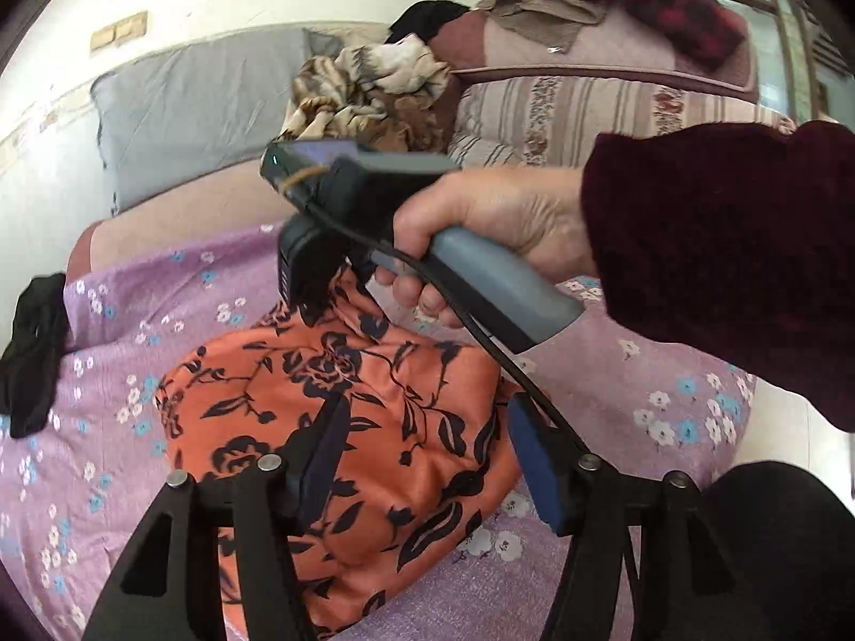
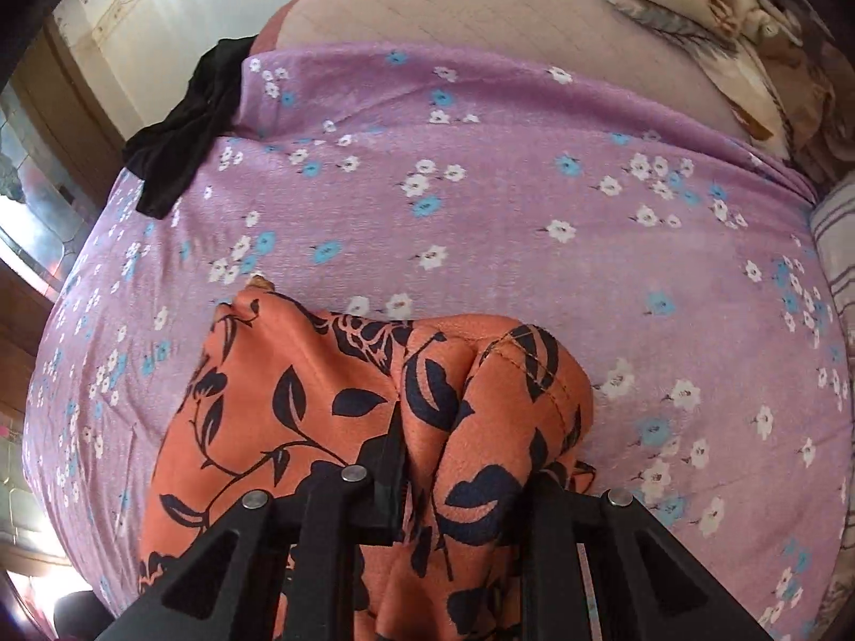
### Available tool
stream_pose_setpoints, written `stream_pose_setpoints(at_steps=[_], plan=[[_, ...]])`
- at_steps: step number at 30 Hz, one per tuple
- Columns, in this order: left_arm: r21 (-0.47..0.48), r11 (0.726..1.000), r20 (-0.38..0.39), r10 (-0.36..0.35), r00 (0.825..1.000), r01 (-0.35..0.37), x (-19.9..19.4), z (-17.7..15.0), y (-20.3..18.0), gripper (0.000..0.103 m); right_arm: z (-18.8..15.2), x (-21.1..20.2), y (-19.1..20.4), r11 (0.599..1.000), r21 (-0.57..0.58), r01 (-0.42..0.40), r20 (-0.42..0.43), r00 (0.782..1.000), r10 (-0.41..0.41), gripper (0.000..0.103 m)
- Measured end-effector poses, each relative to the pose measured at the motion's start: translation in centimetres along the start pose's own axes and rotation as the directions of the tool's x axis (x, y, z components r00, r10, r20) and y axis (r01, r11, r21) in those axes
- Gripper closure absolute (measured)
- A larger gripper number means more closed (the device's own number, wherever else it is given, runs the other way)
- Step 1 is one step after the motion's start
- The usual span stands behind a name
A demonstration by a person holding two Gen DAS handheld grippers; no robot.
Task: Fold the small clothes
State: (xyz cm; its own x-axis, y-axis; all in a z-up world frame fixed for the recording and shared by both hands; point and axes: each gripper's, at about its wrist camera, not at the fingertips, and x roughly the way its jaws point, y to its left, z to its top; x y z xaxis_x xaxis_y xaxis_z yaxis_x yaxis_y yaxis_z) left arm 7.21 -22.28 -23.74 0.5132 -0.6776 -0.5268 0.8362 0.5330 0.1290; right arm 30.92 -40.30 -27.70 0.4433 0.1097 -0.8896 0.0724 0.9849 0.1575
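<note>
An orange garment with a dark flower print (image 1: 256, 390) (image 2: 278, 400) lies bunched on the purple floral sheet (image 1: 160, 288) (image 2: 481, 203). My left gripper (image 1: 425, 411) hovers low over its near part, jaws open, with the cloth lying under the gap and no pad pressing on it. A hand (image 1: 497, 219) in a dark red sleeve holds my right gripper (image 1: 310, 310), which points down onto the garment's far edge. In the right wrist view that gripper (image 2: 470, 443) is shut on a thick fold of the orange cloth, which bulges up between its fingers and hides the right one.
A black garment (image 1: 32, 352) (image 2: 181, 133) lies at the sheet's far left edge. Behind are a grey pillow (image 1: 197, 112), a crumpled brown patterned blanket (image 1: 368, 91) (image 2: 710, 16) and striped bedding (image 1: 588, 112) with clothes piled on top. The floor shows beyond the bed's edge (image 2: 32, 245).
</note>
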Motion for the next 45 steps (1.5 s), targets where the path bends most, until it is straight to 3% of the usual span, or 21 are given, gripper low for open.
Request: stream_pose_setpoints(at_steps=[3, 5, 7, 9, 12, 15, 18, 22, 26, 28, 31, 33, 38, 42, 45], plan=[[0.055, 0.998, 0.043, 0.026, 0.999, -0.028, -2.3, -0.1, 1.5, 0.039, -0.5, 1.0, -2.4, 0.991, 0.101, -0.093, -0.038, 0.995, 0.097, 0.084], [0.014, 0.998, 0.055, 0.061, 0.997, -0.061, -2.9, -0.4, 4.3, 0.039, -0.9, 1.4, -3.3, 0.977, 0.182, -0.114, -0.052, 0.991, 0.126, 0.08], [-0.085, 0.988, 0.02, 0.131, 0.991, -0.129, -2.4, -0.7, 7.1, 0.038, -1.3, 1.3, -3.7, 0.969, 0.226, -0.099, -0.065, 0.991, 0.116, 0.069], [-0.202, 0.958, -0.048, 0.198, 0.979, -0.204, -1.8, -1.3, 10.5, 0.038, -1.8, 0.4, -4.0, 0.971, 0.233, -0.055, -0.05, 0.996, 0.069, 0.046], [-0.338, 0.901, -0.145, 0.235, 0.961, -0.272, -0.4, -2.5, 13.8, 0.038, -3.0, -2.3, -4.4, 0.976, 0.215, 0.032, -0.003, 0.999, -0.032, 0.046], [-0.4, 0.877, -0.217, 0.19, 0.958, -0.265, 0.9, -3.8, 14.6, 0.038, -4.8, -6.2, -3.5, 0.984, 0.179, 0.002, 0.08, 0.997, -0.016, 0.046], [-0.358, 0.895, -0.253, 0.181, 0.95, -0.266, 1.8, -4.6, 13.3, 0.038, -6.9, -9.2, -0.7, 0.994, 0.094, -0.06, 0.131, 0.99, 0.047, 0.047], [-0.255, 0.915, -0.298, 0.233, 0.926, -0.313, 3.3, -5.1, 11.4, 0.038, -9.7, -8.9, 2.2, 0.995, 0.023, -0.098, 0.081, 0.992, 0.096, 0.064], [-0.172, 0.935, -0.33, 0.243, 0.912, -0.311, 3.5, -5.6, 10.1, 0.038, -13.7, -4.9, 1.1, 0.999, 0.036, 0.015, -0.062, 0.998, -0.013, 0.068], [-0.142, 0.94, -0.331, 0.251, 0.909, -0.311, 3.4, -6.0, 9.3, 0.038, -14.9, -4.7, -0.3, 0.999, 0.051, -0.011, -0.039, 0.999, 0.013, 0.074], [-0.102, 0.935, -0.31, 0.295, 0.904, -0.34, 3.1, -6.3, 8.6, 0.038, -13.9, -5.2, 0.1, 0.999, 0.047, 0.005, -0.079, 0.997, -0.001, 0.074], [-0.118, 0.933, -0.294, 0.293, 0.91, -0.339, 2.9, -6.4, 8.7, 0.038, -12.1, -5.7, 0.9, 1.0, 0.022, 0.008, -0.098, 0.995, -0.006, 0.074], [-0.197, 0.929, -0.292, 0.25, 0.923, -0.314, 2.7, -6.8, 9.6, 0.035, -6.1, -7.4, 2.2, 0.999, 0.04, -0.005, 0.051, 0.999, 0.003, 0.072], [-0.22, 0.922, -0.303, 0.246, 0.92, -0.319, 2.8, -6.8, 10.0, 0.029, -1.9, -3.0, 1.6, 0.993, 0.115, 0.035, 0.024, 0.999, -0.038, 0.071], [-0.235, 0.919, -0.312, 0.236, 0.92, -0.316, 2.9, -6.9, 10.3, 0.026, -0.5, 2.8, -0.7, 0.979, 0.172, 0.109, -0.097, 0.991, -0.094, 0.072]])
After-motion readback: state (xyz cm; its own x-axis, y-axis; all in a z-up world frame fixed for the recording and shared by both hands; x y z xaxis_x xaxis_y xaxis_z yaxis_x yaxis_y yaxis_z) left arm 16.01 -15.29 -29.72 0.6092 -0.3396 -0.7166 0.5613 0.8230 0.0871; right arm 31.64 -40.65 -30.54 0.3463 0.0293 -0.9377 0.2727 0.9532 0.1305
